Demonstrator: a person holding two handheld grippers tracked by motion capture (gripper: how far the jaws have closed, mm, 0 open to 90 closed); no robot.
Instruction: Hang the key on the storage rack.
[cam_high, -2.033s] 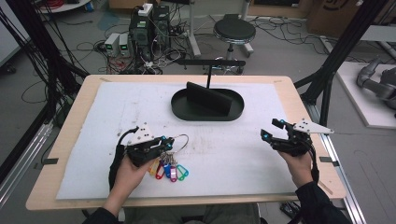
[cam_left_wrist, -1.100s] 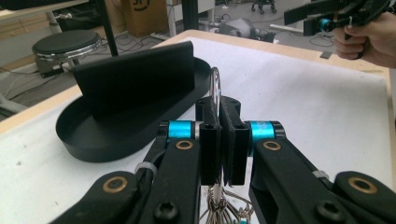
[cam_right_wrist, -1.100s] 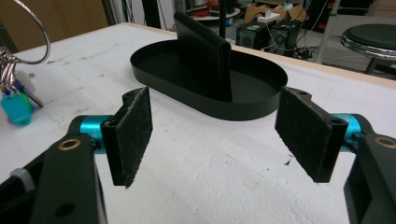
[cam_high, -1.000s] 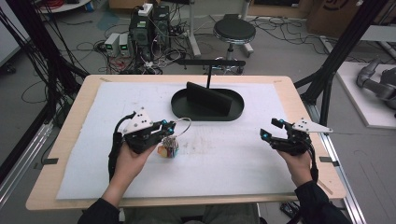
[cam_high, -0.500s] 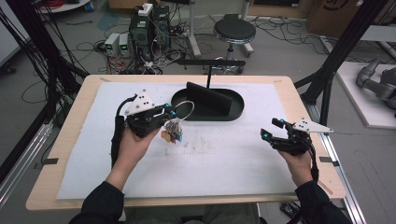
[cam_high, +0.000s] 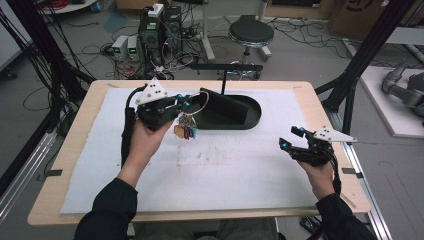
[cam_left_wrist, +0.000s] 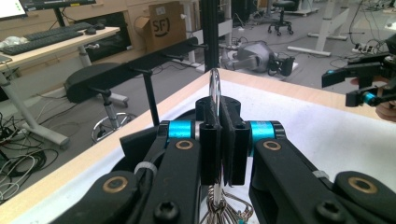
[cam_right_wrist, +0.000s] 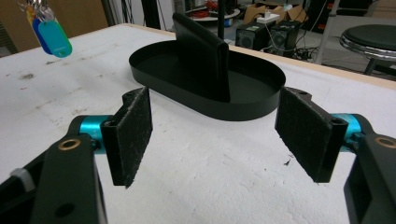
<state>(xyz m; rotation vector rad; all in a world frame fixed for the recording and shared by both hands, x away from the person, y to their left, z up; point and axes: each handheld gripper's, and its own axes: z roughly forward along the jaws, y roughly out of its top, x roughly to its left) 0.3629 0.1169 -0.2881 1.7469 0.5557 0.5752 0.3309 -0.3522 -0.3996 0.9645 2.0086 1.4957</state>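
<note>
A bunch of keys with coloured tags (cam_high: 185, 131) hangs from a large metal ring (cam_high: 201, 102). My left gripper (cam_high: 182, 104) is shut on that ring and holds the bunch in the air, just left of the black oval tray (cam_high: 252, 121). In the left gripper view the ring (cam_left_wrist: 214, 83) rises from between the closed pads, at my left gripper (cam_left_wrist: 219, 112). My right gripper (cam_high: 291, 138) hovers at the right side of the mat, open, with nothing in it. In the right gripper view its pads flank my right gripper (cam_right_wrist: 219, 135) wide apart, facing the tray (cam_right_wrist: 247, 111); the tags (cam_right_wrist: 49, 32) dangle at top left.
An upright black wedge (cam_high: 227, 102) stands in the tray. A black T-shaped bar on a post (cam_high: 225, 67) rises behind it at the table's far edge. White foam mat (cam_high: 210, 170) covers the table. Cables, electronics and a stool lie on the floor beyond.
My left gripper has lifted the key bunch off the mat and carried it up and away toward the tray's left end. The right gripper has stayed in place, open.
</note>
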